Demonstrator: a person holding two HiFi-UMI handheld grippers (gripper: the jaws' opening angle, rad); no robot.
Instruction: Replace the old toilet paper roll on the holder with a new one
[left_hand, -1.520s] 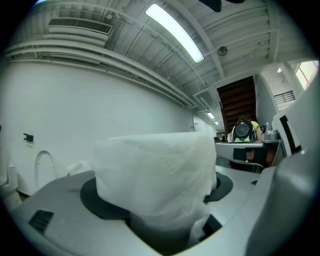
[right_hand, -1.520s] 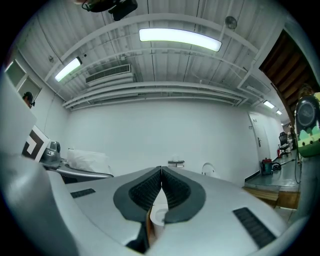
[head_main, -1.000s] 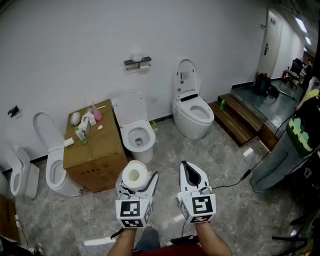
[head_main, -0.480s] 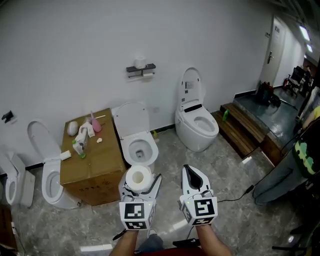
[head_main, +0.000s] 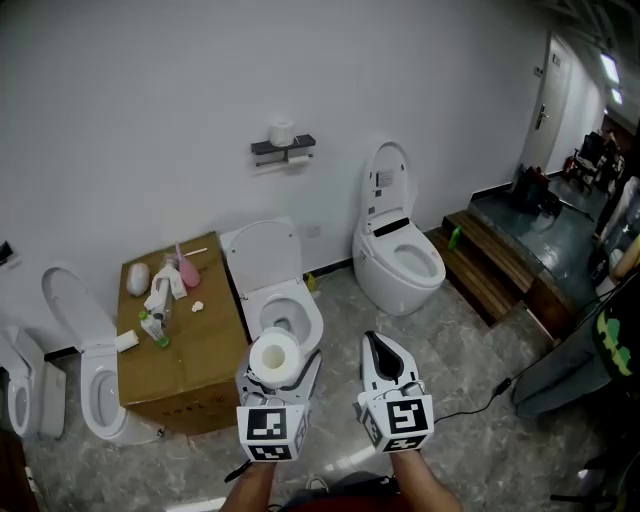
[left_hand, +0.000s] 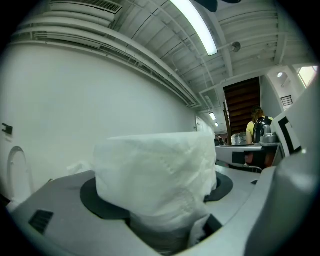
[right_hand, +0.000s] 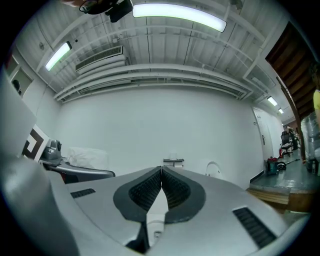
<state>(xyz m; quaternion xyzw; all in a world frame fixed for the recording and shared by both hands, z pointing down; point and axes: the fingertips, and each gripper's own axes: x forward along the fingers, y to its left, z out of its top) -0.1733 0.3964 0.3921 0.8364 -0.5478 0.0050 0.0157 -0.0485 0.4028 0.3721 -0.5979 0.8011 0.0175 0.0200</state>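
The left gripper (head_main: 283, 364) holds the new toilet paper roll (head_main: 274, 355) between its fingers (head_main: 312, 362). The roll stands upright with the open core facing up, and in the left gripper view the white paper (left_hand: 155, 175) fills the gap between the two dark pads, which press on its sides. The right gripper (head_main: 371, 340) is just beside the left one, and its fingers (right_hand: 150, 192) are fully together with nothing between them. Both grippers point level toward the white wall.

The holder (head_main: 283, 149) is fixed on this wall, well apart from the grippers, and a small white roll (head_main: 282, 131) stands on top of it. There seems to be something white under the shelf of the holder too, but it is too small to tell what it is. In the right gripper view the holder (right_hand: 173, 161) appears straight above the closed fingertips.

Below the holder stands a toilet (head_main: 280, 305) with its lid up. A cardboard box (head_main: 195, 350) with some bottles on it is at its left, and another toilet (head_main: 402, 262) stands at its right.
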